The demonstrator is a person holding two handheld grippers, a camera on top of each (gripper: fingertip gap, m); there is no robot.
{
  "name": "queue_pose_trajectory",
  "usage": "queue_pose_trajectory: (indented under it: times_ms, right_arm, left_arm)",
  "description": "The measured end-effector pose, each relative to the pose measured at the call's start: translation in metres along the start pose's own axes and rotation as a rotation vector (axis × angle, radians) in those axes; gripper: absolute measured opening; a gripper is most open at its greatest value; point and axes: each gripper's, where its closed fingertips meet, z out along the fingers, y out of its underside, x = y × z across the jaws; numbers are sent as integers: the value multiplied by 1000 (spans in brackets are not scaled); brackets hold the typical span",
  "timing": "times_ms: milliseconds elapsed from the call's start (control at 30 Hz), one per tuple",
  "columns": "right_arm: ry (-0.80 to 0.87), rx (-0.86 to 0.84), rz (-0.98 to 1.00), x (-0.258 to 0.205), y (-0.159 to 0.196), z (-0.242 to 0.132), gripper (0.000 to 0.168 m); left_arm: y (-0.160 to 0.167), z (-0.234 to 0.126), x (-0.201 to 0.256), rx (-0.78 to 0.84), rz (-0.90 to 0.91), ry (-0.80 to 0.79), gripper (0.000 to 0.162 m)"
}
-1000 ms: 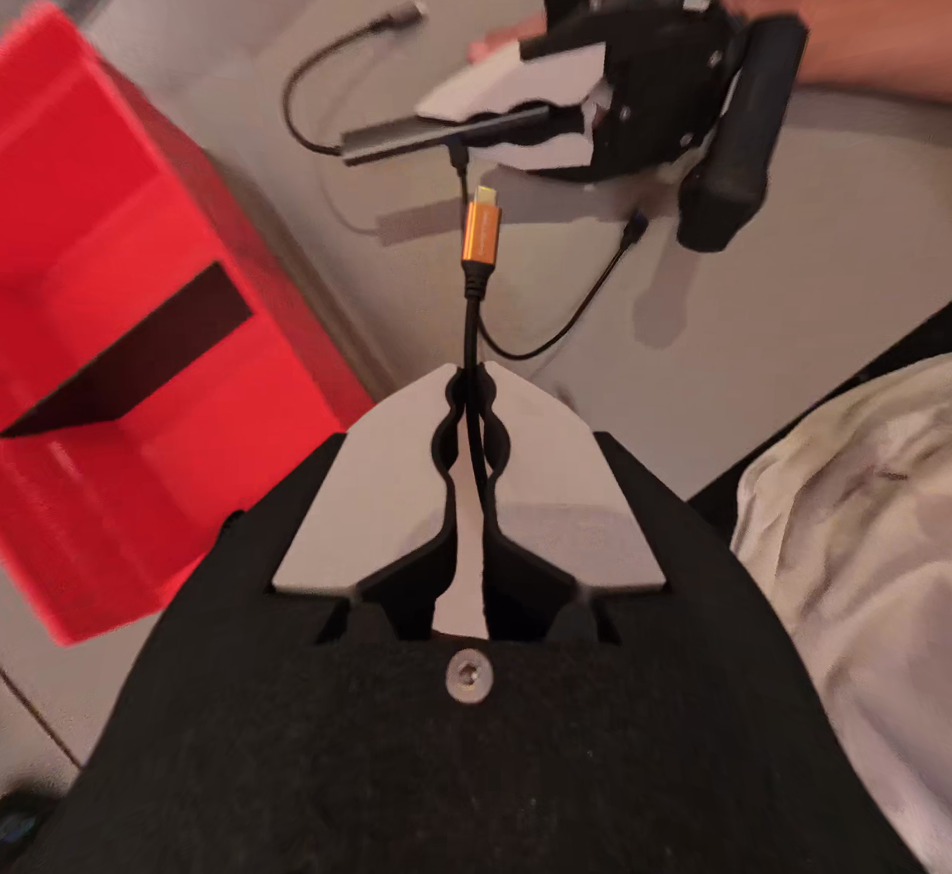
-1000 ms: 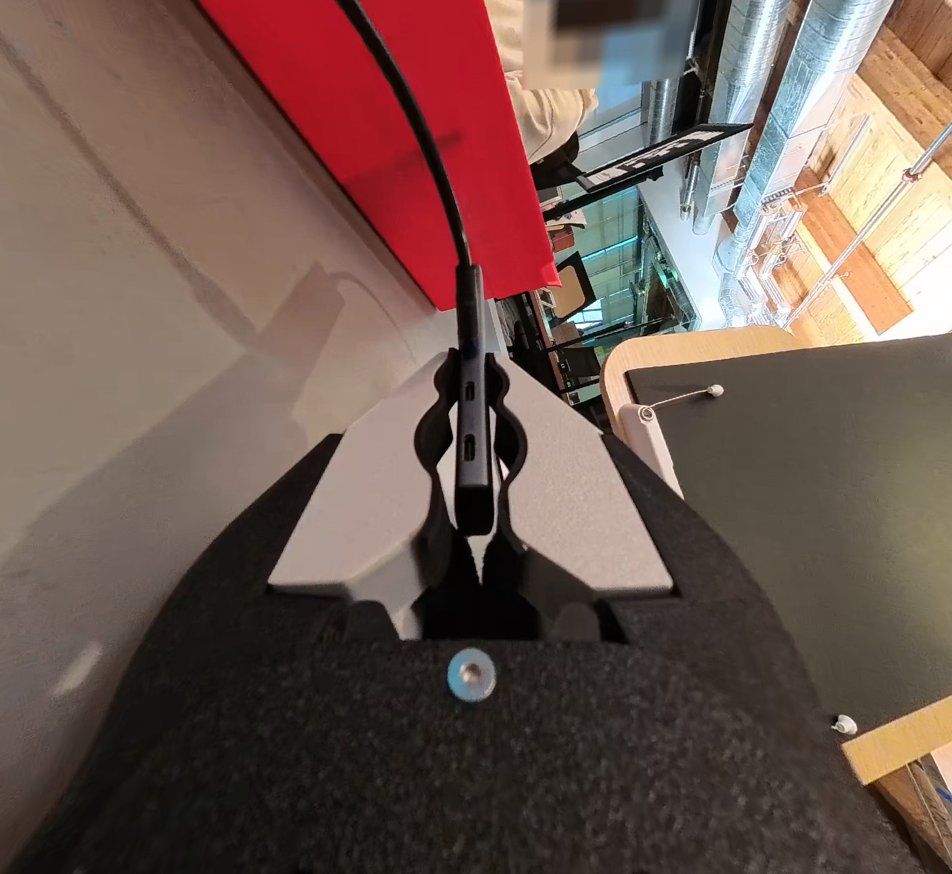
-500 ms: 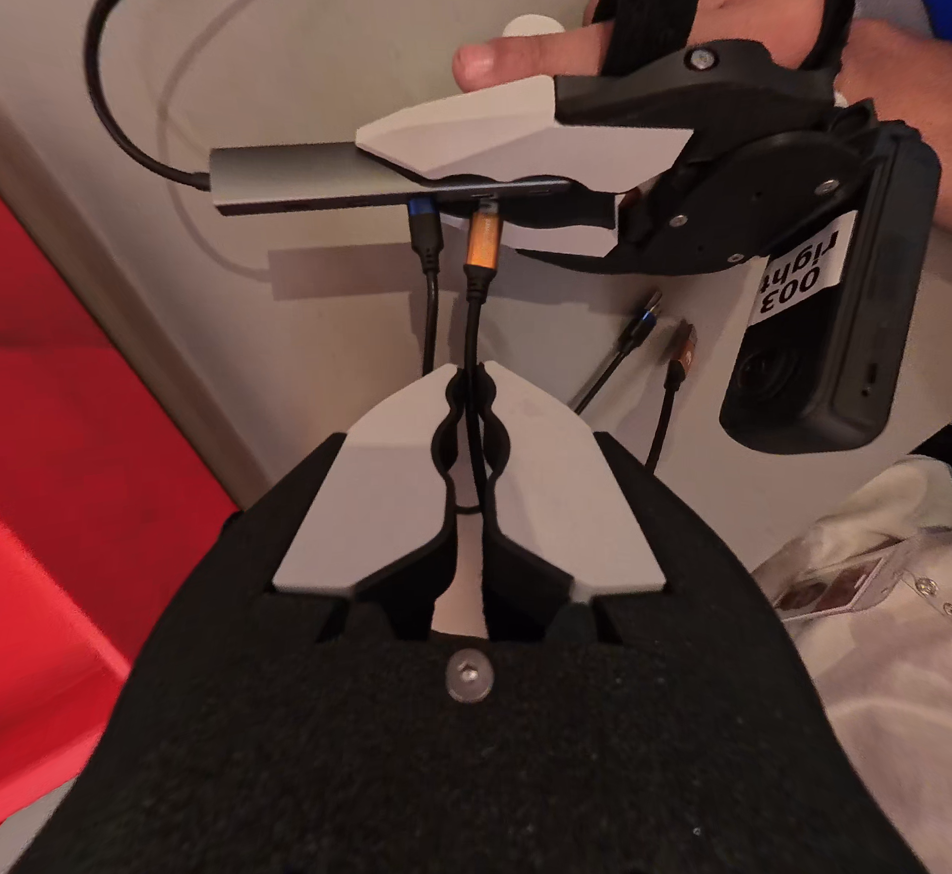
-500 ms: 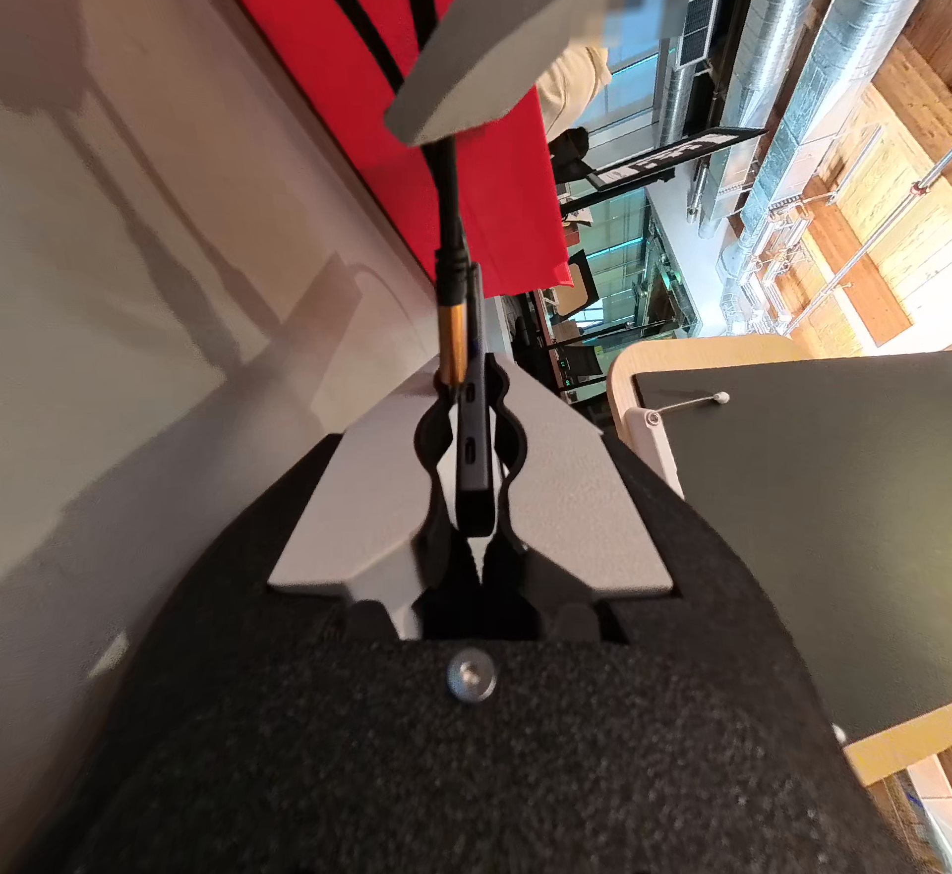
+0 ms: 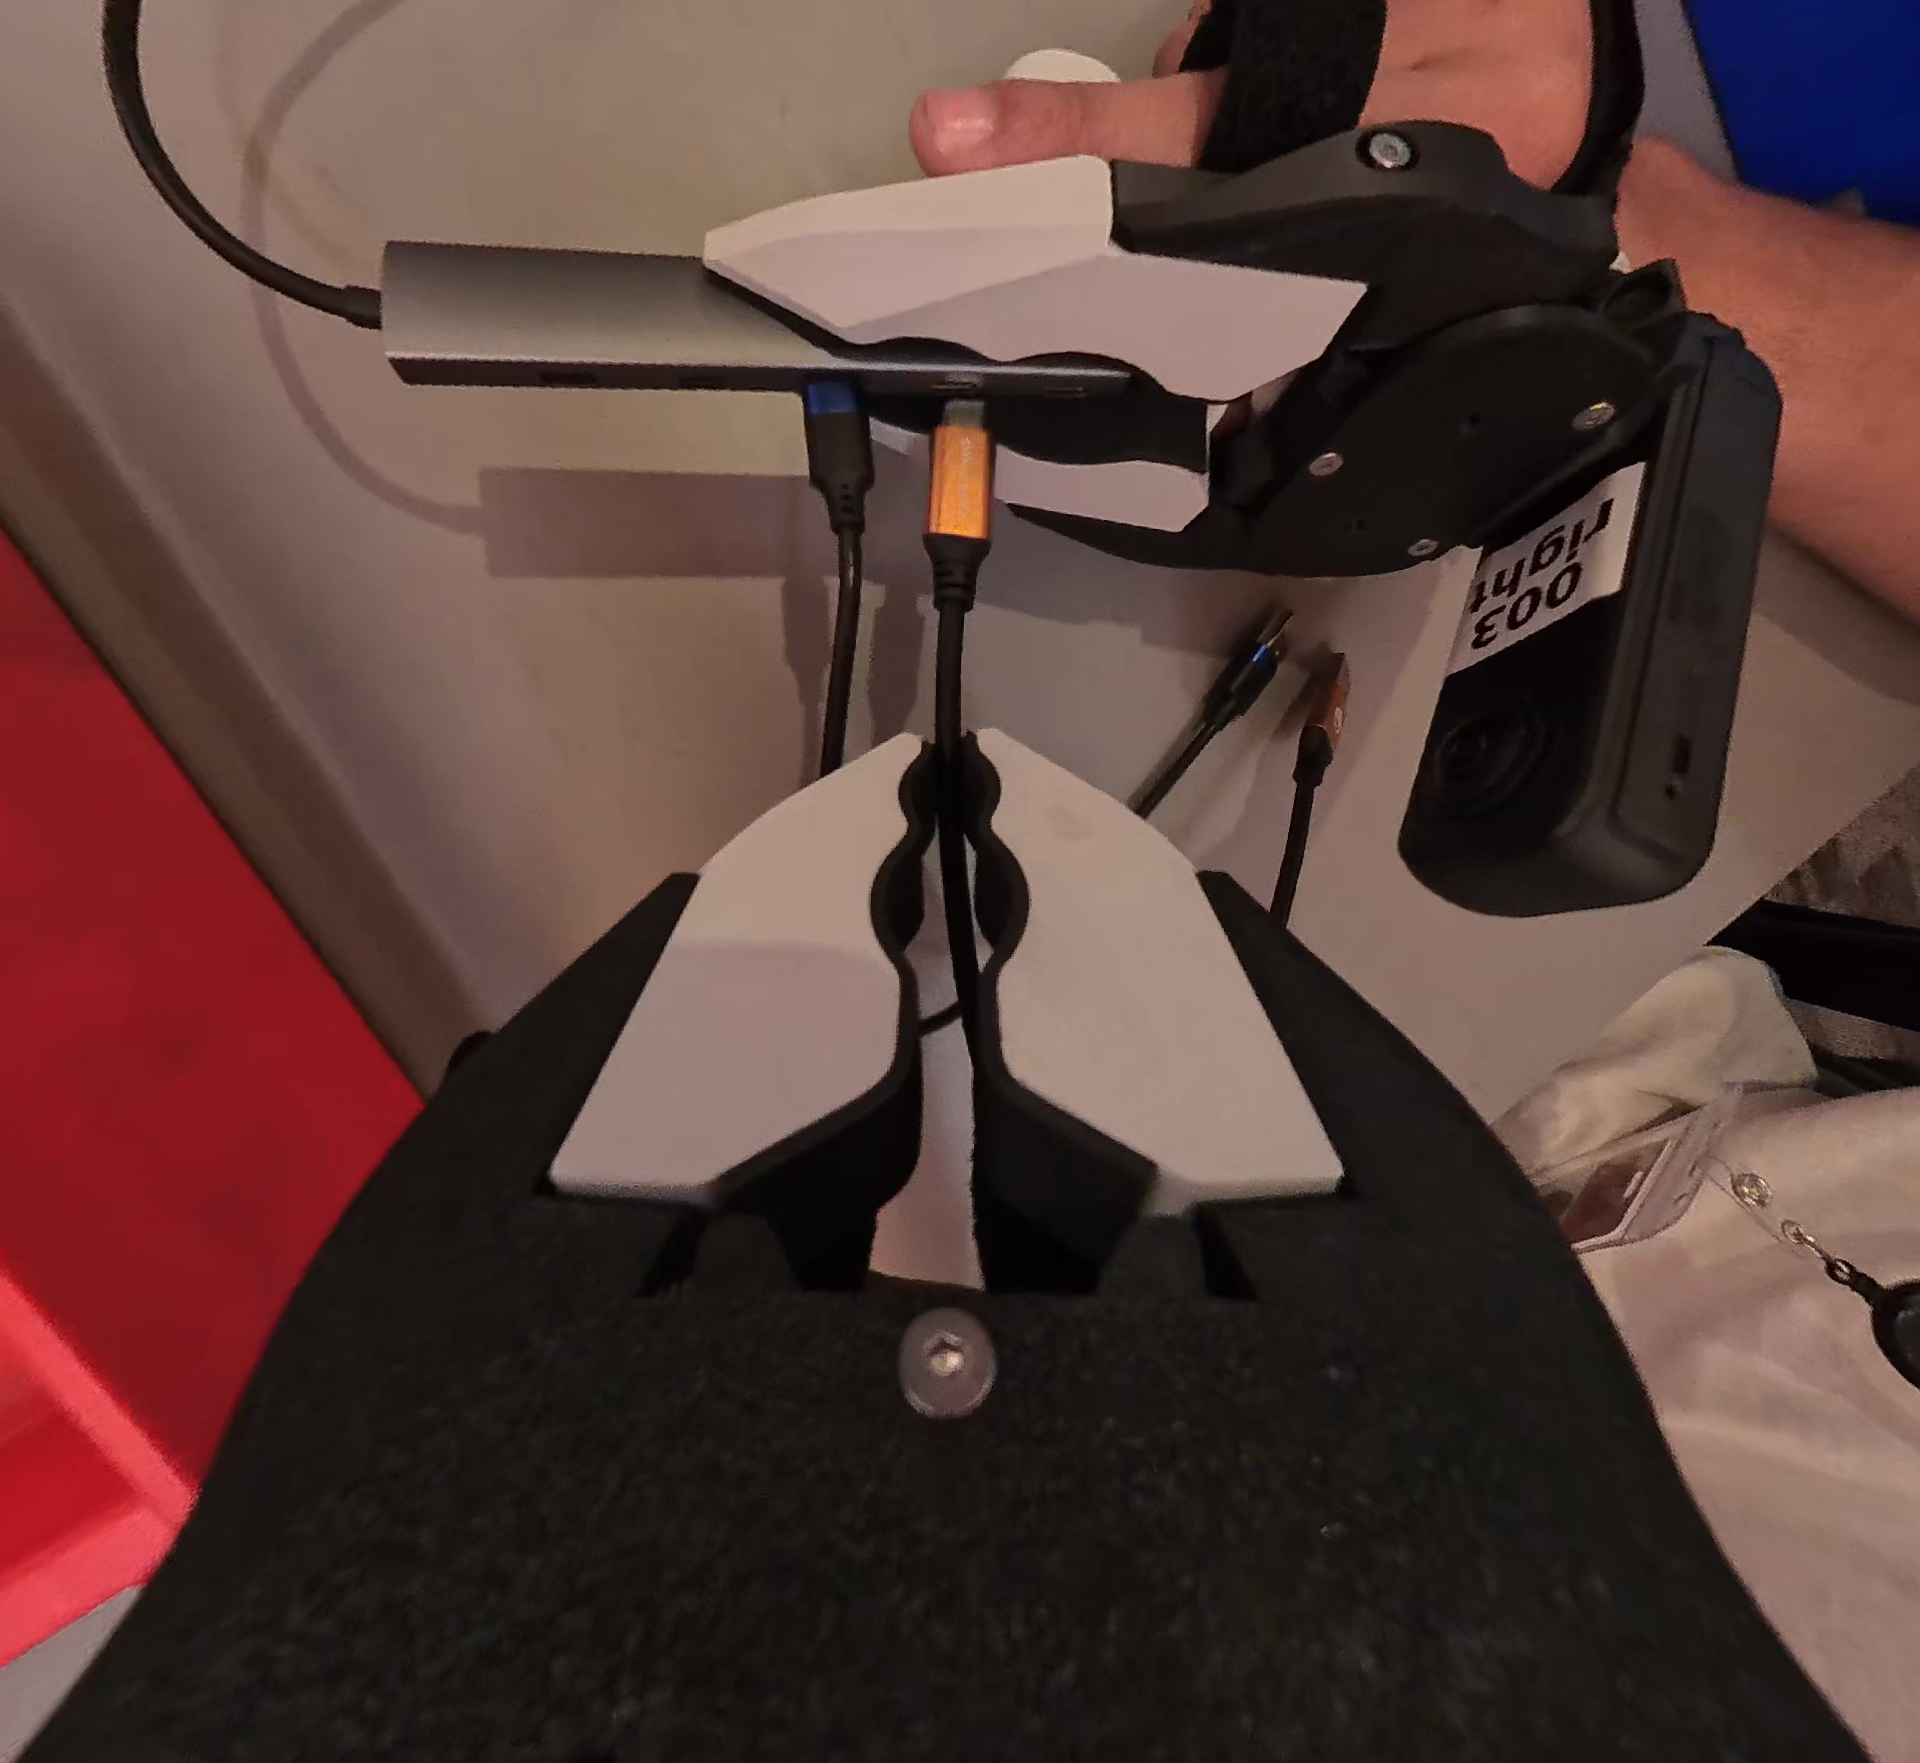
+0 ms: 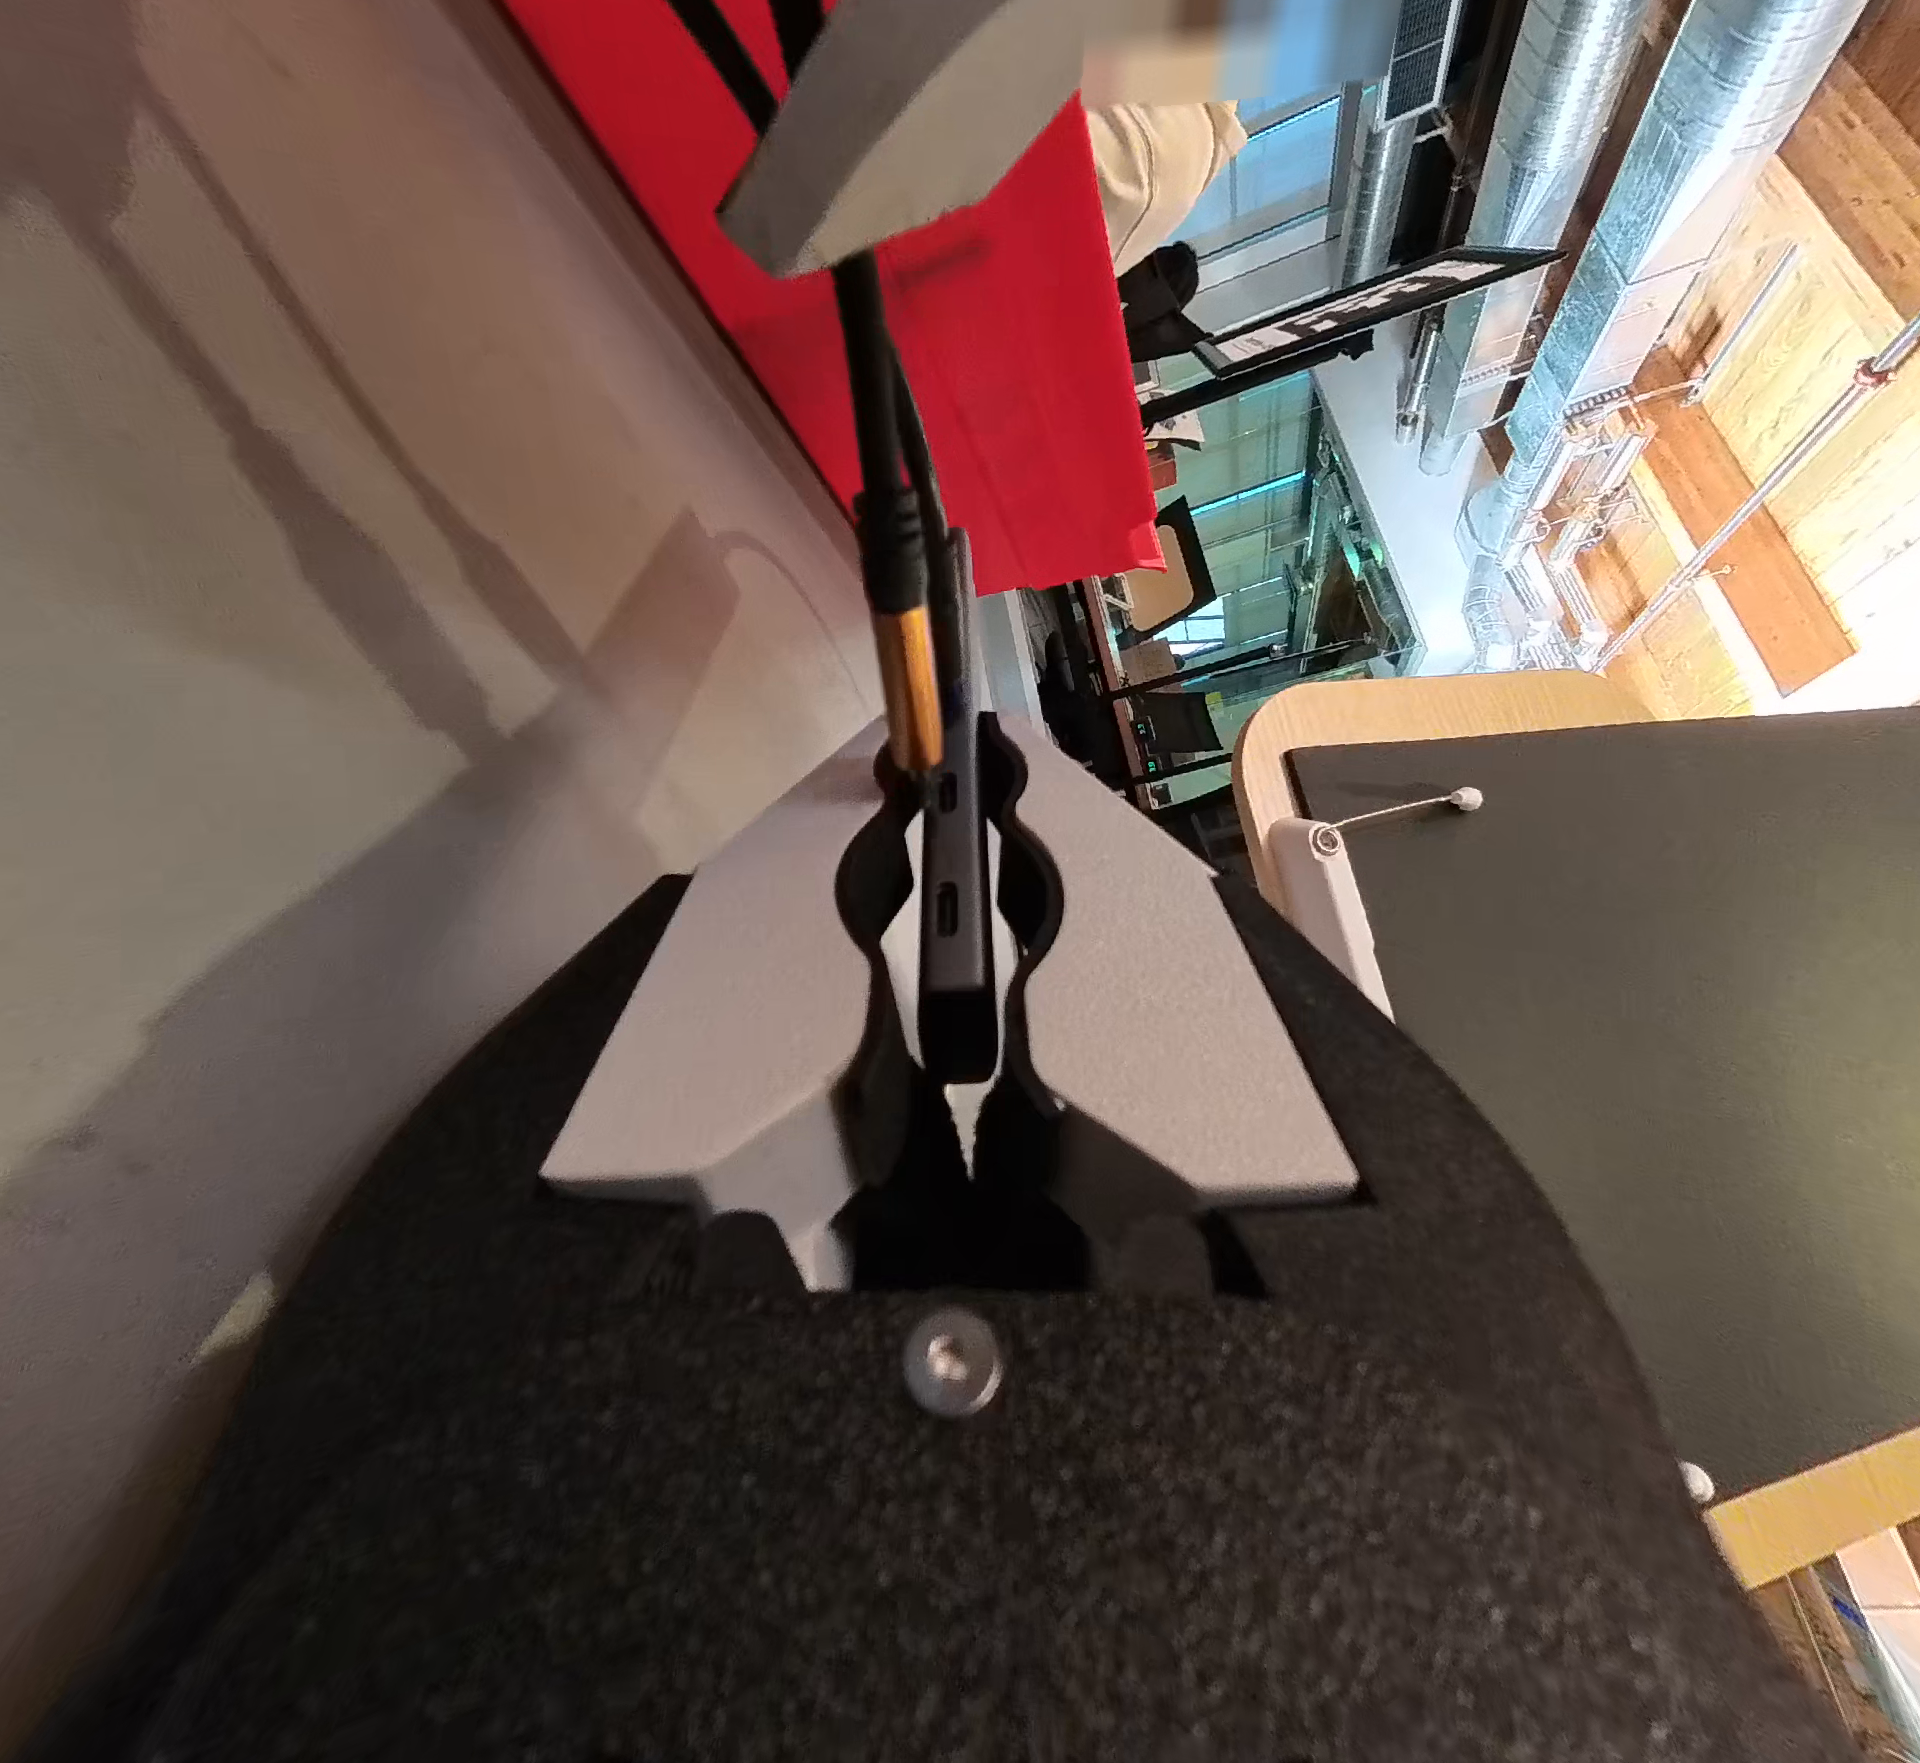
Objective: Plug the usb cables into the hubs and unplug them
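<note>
My left gripper (image 5: 948, 745) is shut on a black cable (image 5: 950, 664) that ends in an orange plug (image 5: 958, 482). The plug's metal tip stands at a port in the edge of a grey hub (image 5: 582, 326). A blue-tipped plug (image 5: 834, 409) sits in the port beside it. The right gripper (image 5: 727, 274) holds the hub level above the pale table (image 5: 520, 653). In the right wrist view my right gripper (image 6: 951, 757) is shut on the hub (image 6: 956, 924), and the orange plug (image 6: 910, 690) touches the hub's left edge.
A red bin (image 5: 125, 882) stands at the left; it also shows in the right wrist view (image 6: 935, 311). Two loose plugs, one blue (image 5: 1262, 669) and one orange (image 5: 1330, 705), lie on the table. The hub's own cable (image 5: 156, 144) loops off to the upper left. A hand (image 5: 1351, 20) grips the right tool.
The orange plug has moved from well below the hub up to its edge, with its tip at a port. The right gripper and hub came closer and larger in the left wrist view.
</note>
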Motion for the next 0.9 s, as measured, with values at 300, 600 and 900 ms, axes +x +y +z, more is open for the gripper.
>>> queue_pose_trajectory:
  times_ms: [300,600,900]
  right_arm:
    - [-1,2,-4,-1,-1,0,8]
    - [-4,-10,-3,-1,1,2,8]
    - [-8,-10,-6,-2,0,2,8]
  left_arm:
    - [-1,-1,0,24,-17,8,3]
    - [-4,1,-4,19,-30,-1,3]
    - [-3,5,-1,25,-50,11,3]
